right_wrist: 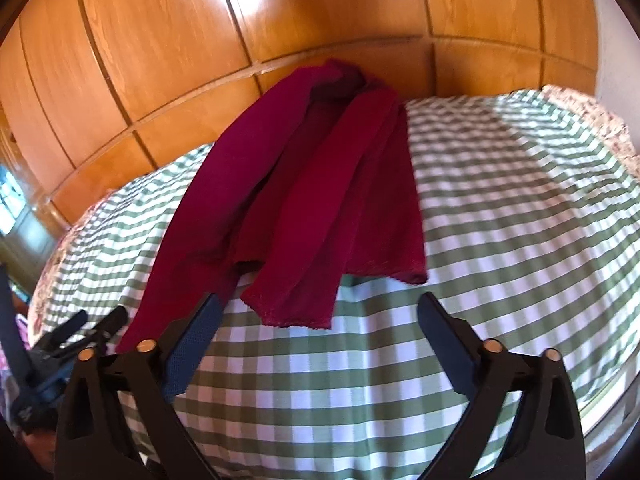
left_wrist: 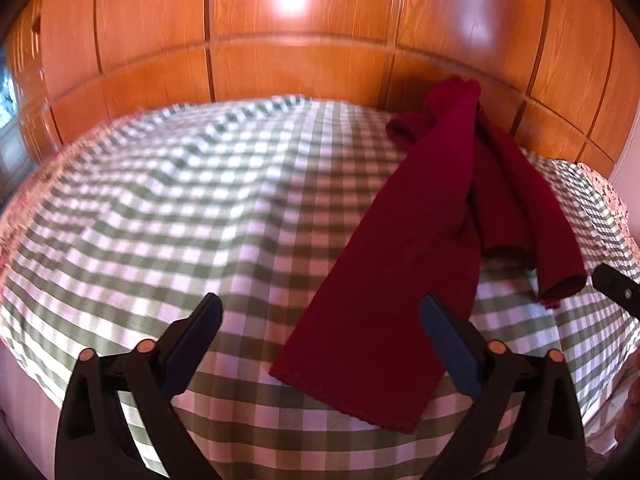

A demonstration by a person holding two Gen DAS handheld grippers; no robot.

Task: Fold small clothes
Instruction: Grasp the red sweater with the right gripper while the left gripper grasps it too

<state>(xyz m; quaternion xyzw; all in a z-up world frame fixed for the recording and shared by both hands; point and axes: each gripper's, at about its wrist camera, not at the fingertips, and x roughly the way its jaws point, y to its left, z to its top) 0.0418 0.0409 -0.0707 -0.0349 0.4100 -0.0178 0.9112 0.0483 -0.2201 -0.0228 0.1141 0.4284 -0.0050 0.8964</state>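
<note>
A dark red garment point(left_wrist: 420, 240) lies rumpled on the green checked cloth point(left_wrist: 180, 208); wooden panelling point(left_wrist: 280, 52) stands behind. The left gripper point(left_wrist: 320, 312) and right gripper point(right_wrist: 320, 312) hover above it, jaws wide, holding nothing.

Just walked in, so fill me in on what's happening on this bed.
A person holds a gripper in each hand above a green checked cloth. A dark red garment lies rumpled on it, not folded yet. The left gripper and the right gripper are both open and hold nothing. Wooden panels stand behind.
</note>
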